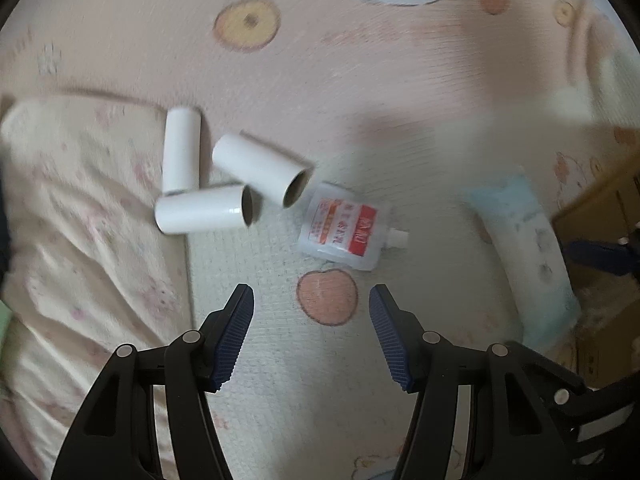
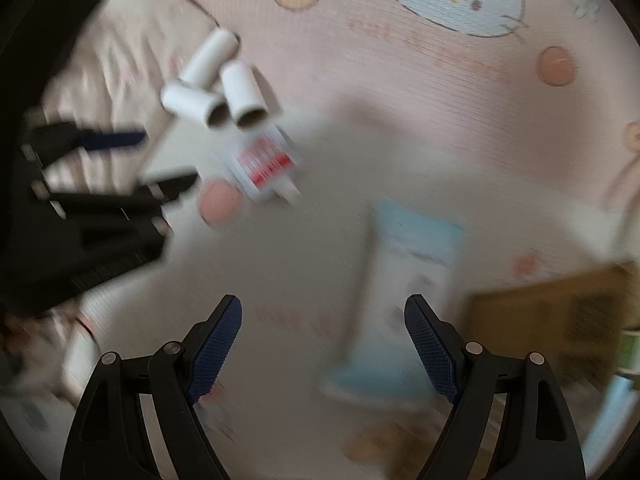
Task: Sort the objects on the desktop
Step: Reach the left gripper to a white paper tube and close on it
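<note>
Both grippers point steeply down over a pink cartoon-print mat (image 1: 360,80), and both are empty. The left gripper (image 1: 311,300) has its jaws spread wide with nothing between them; below the gap is a round peach print on the mat. Just ahead of it lies a small clear pouch (image 1: 344,226) with a red label and a white spout, flat on the mat. Beyond and to the left of the pouch are three white rolls (image 1: 256,170) lying on their sides in a loose cluster, touching or nearly touching one another, two of them showing dark hollow ends; they sit at the edge of a pale floral cloth (image 1: 80,220). Off to the right, well apart from the pouch, a long white and light-blue pack (image 1: 528,248) lies on the mat, with a brown box (image 1: 600,200) past it. The right gripper (image 2: 323,308) is likewise wide open and holds nothing; the pack lies on the mat just ahead of its jaws, badly blurred, so I cannot tell whether the fingers touch it.
</note>
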`<state>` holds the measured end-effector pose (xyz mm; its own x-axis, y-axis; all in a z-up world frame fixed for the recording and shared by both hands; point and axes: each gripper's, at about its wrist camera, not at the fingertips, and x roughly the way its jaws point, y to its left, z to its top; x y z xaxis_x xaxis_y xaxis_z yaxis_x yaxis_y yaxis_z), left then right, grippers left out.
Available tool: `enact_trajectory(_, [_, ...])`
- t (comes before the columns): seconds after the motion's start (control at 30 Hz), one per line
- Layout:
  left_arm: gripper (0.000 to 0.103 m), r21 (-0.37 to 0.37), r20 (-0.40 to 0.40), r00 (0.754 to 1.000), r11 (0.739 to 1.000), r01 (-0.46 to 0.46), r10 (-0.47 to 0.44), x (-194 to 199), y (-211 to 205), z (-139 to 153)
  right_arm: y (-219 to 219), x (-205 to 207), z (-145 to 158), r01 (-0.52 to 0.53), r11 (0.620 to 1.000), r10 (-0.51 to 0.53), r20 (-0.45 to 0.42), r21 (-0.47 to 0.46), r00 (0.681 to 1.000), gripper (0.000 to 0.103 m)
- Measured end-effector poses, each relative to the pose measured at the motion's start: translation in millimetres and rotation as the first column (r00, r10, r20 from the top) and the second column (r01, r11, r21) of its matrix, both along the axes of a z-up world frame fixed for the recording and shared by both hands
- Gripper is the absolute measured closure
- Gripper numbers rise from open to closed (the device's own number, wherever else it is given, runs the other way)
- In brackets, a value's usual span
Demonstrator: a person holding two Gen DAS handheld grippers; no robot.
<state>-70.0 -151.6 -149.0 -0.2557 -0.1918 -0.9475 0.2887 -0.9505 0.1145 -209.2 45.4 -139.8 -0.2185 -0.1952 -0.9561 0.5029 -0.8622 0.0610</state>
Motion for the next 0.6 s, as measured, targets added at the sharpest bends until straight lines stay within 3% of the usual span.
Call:
enact_trajectory(0.07, [0.039,0.039,-0.007,0.999,0.998,-0.040,0.040,2,-13,-8,-7,-13,-11,0.035,0.993,-0.035,0.003,-0.116,0.999,0.021])
enact_trajectory(0.2, [0.039,0.033,-0.077,0.993,0.995,-0.091,0.093,5,-31,-13,-19,-24,-21,0.019,0.950,-0.034,-0.044,-0.311,0.998,0.021])
enact_trajectory(0.43, [0.039,0.027,-0.167,0.976,0.990,-0.140,0.142,10,-51,-14,-42,-37,-39,-0.074,0.908,0.015,-0.143,-0.412,0.990,0.020])
enact_trajectory(0.6, [0.039,0.072,-0.197,0.963,0.983,-0.171,0.182,-1,-73,-17,-46,-65,-51,-0.041,0.861,-0.023,-0.119,-0.507,0.993,0.020])
